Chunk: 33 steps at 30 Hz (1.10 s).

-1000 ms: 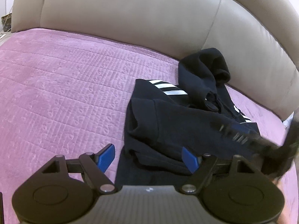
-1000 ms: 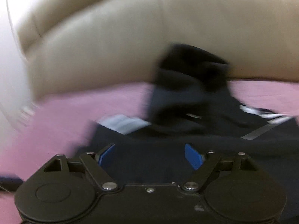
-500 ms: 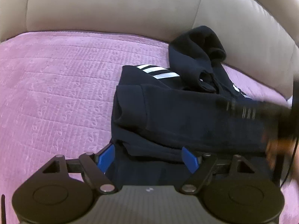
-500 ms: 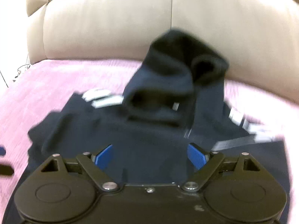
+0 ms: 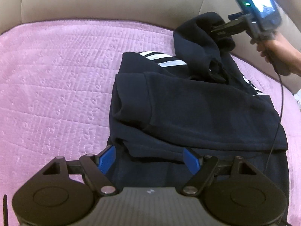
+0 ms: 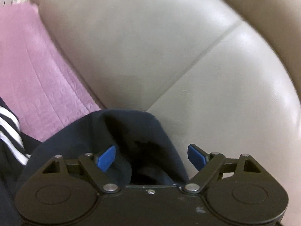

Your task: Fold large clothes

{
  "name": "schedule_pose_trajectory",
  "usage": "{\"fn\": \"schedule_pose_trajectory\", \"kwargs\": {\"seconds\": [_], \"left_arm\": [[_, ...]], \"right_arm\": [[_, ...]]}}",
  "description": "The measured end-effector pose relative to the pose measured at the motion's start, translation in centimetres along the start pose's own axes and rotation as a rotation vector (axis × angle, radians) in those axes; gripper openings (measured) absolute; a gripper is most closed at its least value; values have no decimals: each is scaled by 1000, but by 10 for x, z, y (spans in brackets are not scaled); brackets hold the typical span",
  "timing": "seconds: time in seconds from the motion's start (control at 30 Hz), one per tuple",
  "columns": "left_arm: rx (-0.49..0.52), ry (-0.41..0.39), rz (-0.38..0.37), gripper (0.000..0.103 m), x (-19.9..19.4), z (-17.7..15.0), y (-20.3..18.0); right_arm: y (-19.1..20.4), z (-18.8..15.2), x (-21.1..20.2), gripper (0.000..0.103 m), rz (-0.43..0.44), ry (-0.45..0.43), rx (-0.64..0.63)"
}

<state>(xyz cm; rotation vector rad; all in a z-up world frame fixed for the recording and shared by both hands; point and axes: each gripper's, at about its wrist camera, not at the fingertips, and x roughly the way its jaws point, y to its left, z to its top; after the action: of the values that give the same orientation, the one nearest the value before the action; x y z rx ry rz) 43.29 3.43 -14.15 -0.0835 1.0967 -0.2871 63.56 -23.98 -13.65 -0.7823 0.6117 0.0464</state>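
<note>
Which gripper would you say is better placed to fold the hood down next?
Probably the right gripper: its open jaws straddle the hood. The left gripper, also open, sits at the hoodie's near hem.

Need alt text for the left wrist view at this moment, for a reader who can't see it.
A partly folded navy hoodie with white sleeve stripes lies on a pink quilted cover against a beige padded backrest. The open left tool sits at its near edge. At upper right, the right tool reaches the raised hood.
</note>
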Motion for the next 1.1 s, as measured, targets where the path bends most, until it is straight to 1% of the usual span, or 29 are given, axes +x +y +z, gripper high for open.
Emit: {"fn": "schedule_pose_trajectory", "kwargs": {"seconds": [0.03,0.07,0.13,0.17,0.2,0.23,0.27,0.3,0.33,0.43,0.53,0.6,0.63,0.7,0.77,0.8,0.83,0.9,0.97,1.03,1.07,1.1], "left_arm": [[-9,5,-3,79,2,0,2],[-11,7,-6,79,3,0,3],[-3,9,-8,79,3,1,3],[3,6,-9,79,2,1,2],[8,-2,-8,79,0,1,2],[7,-12,-6,79,-3,2,2],[4,-16,-7,79,-4,2,3],[-3,-20,-10,79,-5,3,4],[-15,-22,-13,79,-6,3,6],[-38,-24,-18,79,-6,4,9],[-39,-30,-24,79,-8,6,7],[-39,-40,-31,79,-11,6,4],[-43,-45,-34,79,-14,7,3],[-57,-60,-44,79,-20,7,3],[-69,-72,-48,79,-25,7,3],[-71,-79,-49,79,-28,7,3],[-71,-85,-49,79,-31,7,3],[-74,-97,-46,79,-36,7,2],[-77,-108,-47,79,-40,7,1],[-81,-113,-47,79,-43,7,0],[-81,-115,-49,79,-44,6,0],[-82,-115,-52,79,-44,6,0]], "right_arm": [[5,4,7,89,2,13,-15],[10,10,12,87,0,32,-28],[15,19,31,87,-43,62,-64],[18,23,34,84,-67,70,-76],[17,26,36,72,-57,74,-62],[14,28,38,26,-41,75,-32],[10,29,39,21,-40,75,17],[5,27,33,21,-27,57,77],[4,25,27,20,-17,35,106],[-1,12,-11,20,-42,-54,97],[-21,-2,-64,20,-55,-144,157],[-37,-11,-109,20,-33,-194,219],[-43,-17,-135,20,-8,-225,239],[-46,-29,-182,20,12,-273,242],[-41,-44,-223,20,-24,-280,269],[-36,-56,-244,20,-33,-263,322],[-29,-69,-258,21,-16,-242,353],[-4,-93,-270,21,7,-196,382],[33,-119,-269,23,47,-100,359],[64,-145,-259,25,146,23,387],[79,-162,-248,29,216,102,415],[90,-173,-238,33,264,163,422]]}}
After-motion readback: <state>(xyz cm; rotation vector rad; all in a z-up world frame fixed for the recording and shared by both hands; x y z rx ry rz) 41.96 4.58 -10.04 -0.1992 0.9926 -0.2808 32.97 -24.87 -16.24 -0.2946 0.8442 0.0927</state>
